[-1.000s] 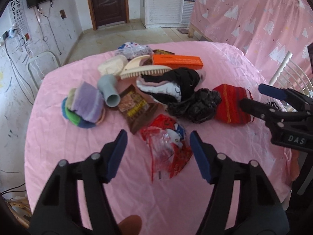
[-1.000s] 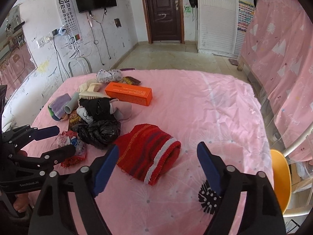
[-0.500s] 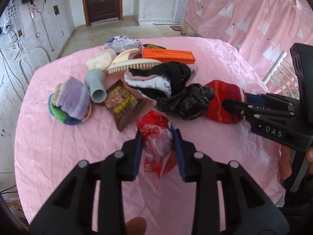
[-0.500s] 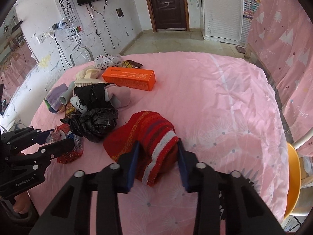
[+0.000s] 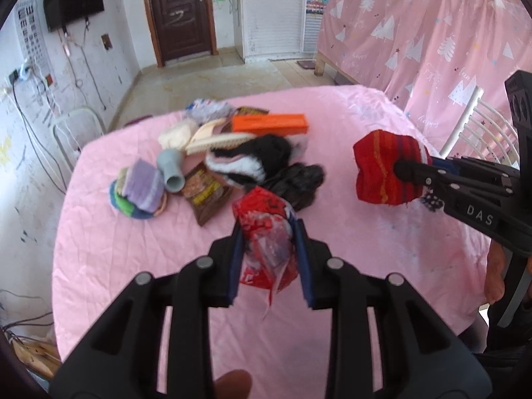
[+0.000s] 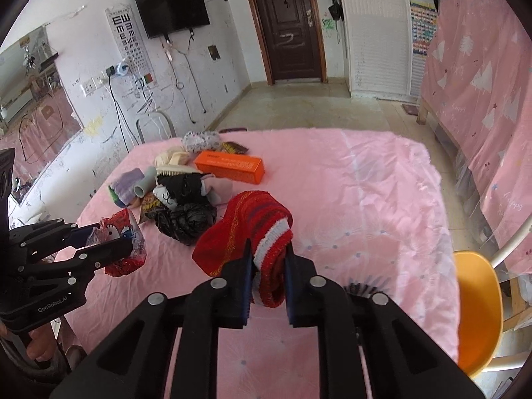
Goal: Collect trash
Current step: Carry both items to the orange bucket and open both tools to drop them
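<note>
My left gripper (image 5: 267, 252) is shut on a crumpled red plastic wrapper (image 5: 264, 232) and holds it above the pink table (image 5: 99, 232). The wrapper also shows in the right wrist view (image 6: 124, 229), held in the left gripper (image 6: 116, 236). My right gripper (image 6: 267, 277) is shut on a red striped knit cloth (image 6: 246, 229), lifted off the table. The cloth shows in the left wrist view (image 5: 382, 169), held in the right gripper (image 5: 412, 169). A black plastic bag (image 5: 299, 183) and a brown snack packet (image 5: 204, 193) lie in the pile.
The pile also holds an orange box (image 5: 269, 123), a cream brush (image 5: 216, 139), a grey tube (image 5: 171, 169), black and white cloth (image 5: 252, 156) and folded coloured cloths (image 5: 139, 189). An orange chair (image 6: 478, 312) stands right of the table. A black brush (image 6: 362, 289) lies near my right gripper.
Both grippers closed from wide open onto their items and then lifted them off the table: the left with the red wrapper, the right with the red knit cloth.
</note>
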A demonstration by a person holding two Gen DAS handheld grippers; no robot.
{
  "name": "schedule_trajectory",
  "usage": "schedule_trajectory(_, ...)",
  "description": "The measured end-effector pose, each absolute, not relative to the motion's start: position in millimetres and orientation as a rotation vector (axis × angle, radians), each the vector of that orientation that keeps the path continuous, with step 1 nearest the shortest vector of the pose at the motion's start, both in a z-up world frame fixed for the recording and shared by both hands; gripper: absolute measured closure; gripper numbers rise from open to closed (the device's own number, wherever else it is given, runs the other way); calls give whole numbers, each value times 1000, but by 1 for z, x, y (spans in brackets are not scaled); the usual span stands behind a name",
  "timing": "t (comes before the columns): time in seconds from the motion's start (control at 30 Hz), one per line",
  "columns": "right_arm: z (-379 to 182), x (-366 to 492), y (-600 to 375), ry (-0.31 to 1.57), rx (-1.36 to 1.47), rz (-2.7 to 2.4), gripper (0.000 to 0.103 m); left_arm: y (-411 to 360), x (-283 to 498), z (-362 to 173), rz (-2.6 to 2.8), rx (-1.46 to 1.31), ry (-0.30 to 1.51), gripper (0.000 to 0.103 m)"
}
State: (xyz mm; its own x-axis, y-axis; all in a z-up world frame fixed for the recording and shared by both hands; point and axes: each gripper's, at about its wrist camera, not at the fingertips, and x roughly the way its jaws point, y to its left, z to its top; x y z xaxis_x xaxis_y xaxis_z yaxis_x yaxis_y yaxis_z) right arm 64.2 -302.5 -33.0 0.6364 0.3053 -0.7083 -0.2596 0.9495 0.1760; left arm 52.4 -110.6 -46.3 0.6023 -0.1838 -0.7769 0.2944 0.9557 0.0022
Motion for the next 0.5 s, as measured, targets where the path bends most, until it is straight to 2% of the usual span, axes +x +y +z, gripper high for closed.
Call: schedule_trajectory(0.5, -9, 22, -426, 688, 137, 138, 98, -229, 40, -15, -422, 278, 807, 76)
